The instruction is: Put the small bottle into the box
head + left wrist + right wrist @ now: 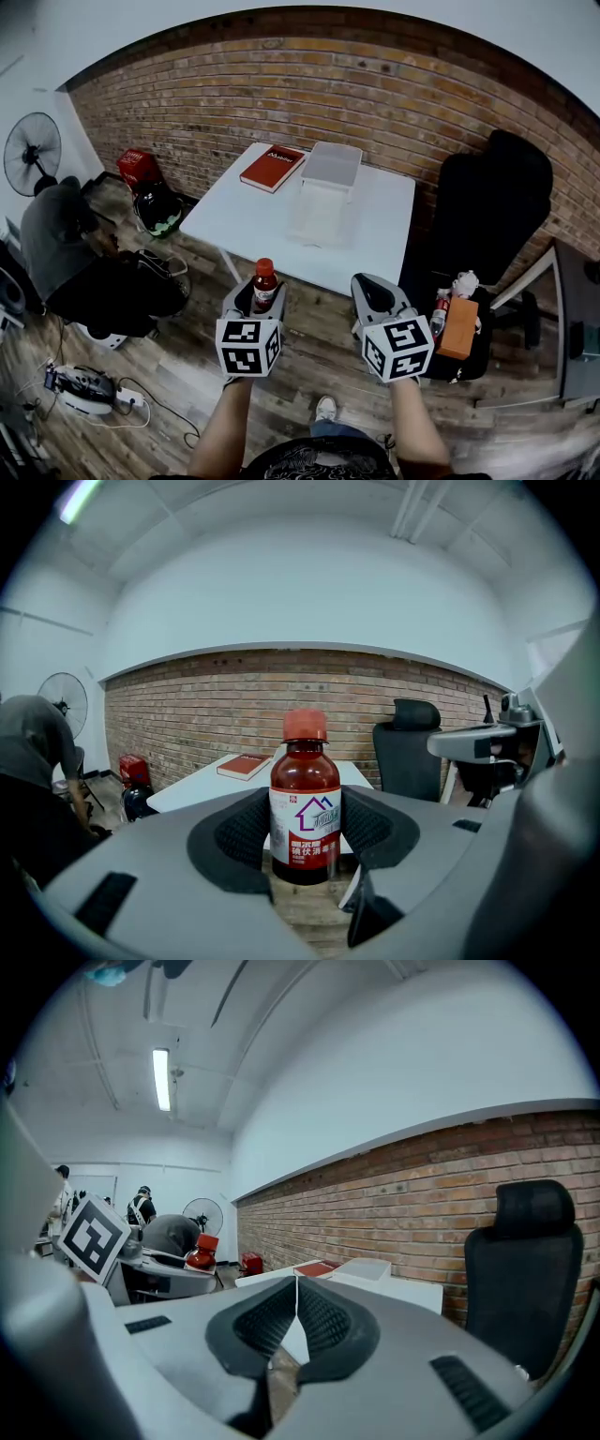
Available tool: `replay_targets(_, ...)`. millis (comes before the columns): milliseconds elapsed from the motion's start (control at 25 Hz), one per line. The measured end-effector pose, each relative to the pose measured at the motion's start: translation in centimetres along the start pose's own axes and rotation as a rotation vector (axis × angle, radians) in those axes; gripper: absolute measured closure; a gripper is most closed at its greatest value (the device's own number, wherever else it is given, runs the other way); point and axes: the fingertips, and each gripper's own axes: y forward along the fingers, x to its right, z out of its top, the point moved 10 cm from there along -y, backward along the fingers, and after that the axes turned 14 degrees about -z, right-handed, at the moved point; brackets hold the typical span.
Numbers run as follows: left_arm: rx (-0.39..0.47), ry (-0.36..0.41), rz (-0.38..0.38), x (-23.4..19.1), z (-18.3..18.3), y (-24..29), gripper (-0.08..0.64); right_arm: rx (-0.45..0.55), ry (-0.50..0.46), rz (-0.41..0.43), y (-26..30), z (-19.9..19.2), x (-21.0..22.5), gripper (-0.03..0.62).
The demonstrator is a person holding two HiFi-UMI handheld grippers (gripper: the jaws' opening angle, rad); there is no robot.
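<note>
— What do we have in the left gripper (305, 829)?
— We hold the small bottle (305, 794) in it. The bottle is brown glass with a red cap and stands upright, and its label is pinched between the two dark pads, one pressing on each side.
— And the right gripper (296, 1288)?
— We see its jaws closed, pad against pad, with nothing between them.
— Where are we holding them?
— Both are in the air over the wooden floor (187, 370), on the near side of the white table (234, 220) and not touching it.
— And the box (323, 214)?
— It is clear plastic and stands on the table toward the far edge, with a red book (273, 168) just to its left. Our bottle is well apart from it.
— What do we see further out?
— A brick wall (394, 103) runs behind the table. A black chair (487, 206) is at the right and a fan (31, 153) at the far left.
</note>
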Motion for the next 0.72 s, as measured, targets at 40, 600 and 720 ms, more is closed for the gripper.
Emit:
replay_targets(40,-0.001,-0.005,0.004,0.0,0.2,0.6,0.324,-0.002,0.001,0.004,0.6,0.0,0.5,0.571)
replay_targets(600,-0.016,0.006,0.053,0.4,2.2,5.1,0.324,0.006,0.024,0.063,4.6,0.4,4.4,0.571)
replay_targets(720,-0.015,0.011,0.049,0.3,2.7,5.9,0.324,0.010,0.028,0.063,5.2,0.5,4.8,0.571)
